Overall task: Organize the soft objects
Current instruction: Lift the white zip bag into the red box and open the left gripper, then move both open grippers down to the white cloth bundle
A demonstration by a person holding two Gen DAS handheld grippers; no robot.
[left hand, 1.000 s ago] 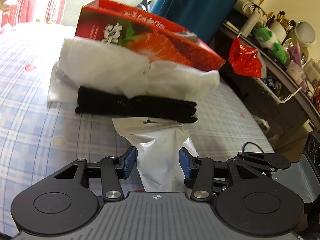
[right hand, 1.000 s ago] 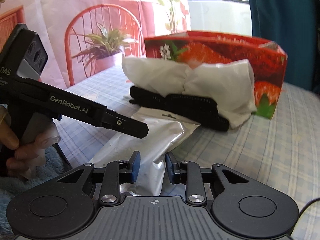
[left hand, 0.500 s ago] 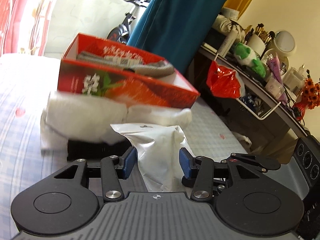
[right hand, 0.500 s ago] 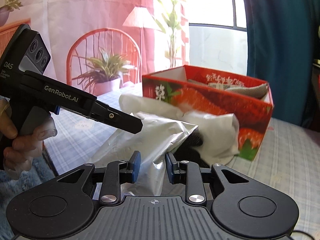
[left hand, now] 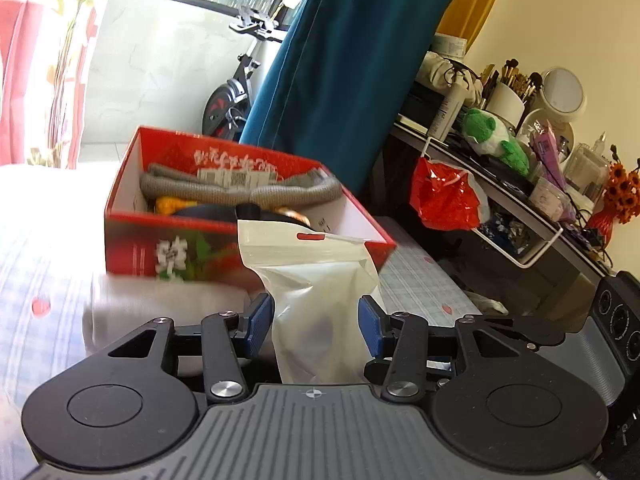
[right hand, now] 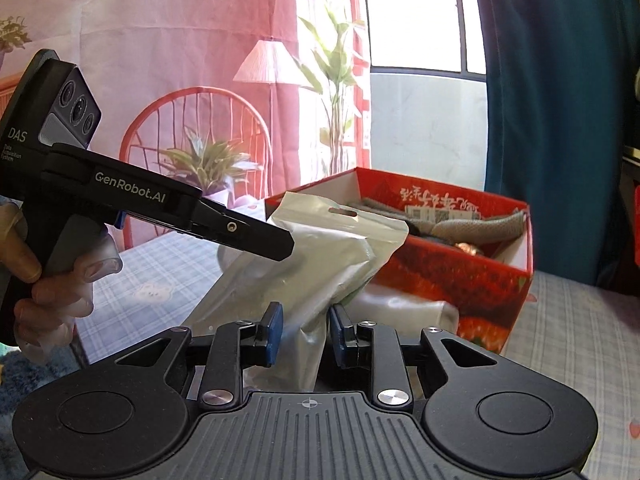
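Firstly, from the left wrist: left gripper [left hand: 316, 316] clenched on the lower body of a silver pouch [left hand: 316, 272], blue pads at either flank, though a sliver of gap seems to show at the left pad. Carries the pouch upright and clear of the checked bedsheet [left hand: 40, 272], its hang-hole end uppermost and overlapping the near corner of the red box [left hand: 132, 240]. Looks over the rim into the box: already holds a grey knitted piece [left hand: 240, 192] with paper tags, plus something yellow and something dark beneath, too crowded to name. Leaves a white bundle [left hand: 160, 300] lying blurred on the sheet, just in front of the box.

Next, from the right wrist: right gripper [right hand: 306, 330] pinched narrowly on the pouch's [right hand: 320, 252] bottom corner, foil creased between the pads. Shows the left gripper [right hand: 280, 246] coming in side-on from the left, tip against the foil, a hand [right hand: 48, 280] around its handle. Puts the pouch in mid-air, leaning toward the box [right hand: 460, 280] but not yet over its opening. Confirms the white bundle [right hand: 404, 308] resting against the box's outer wall.

Judging progress: partly done. Some soft items boxed; pouch in transit, to be lowered in and let go; white bundle apparently to follow.
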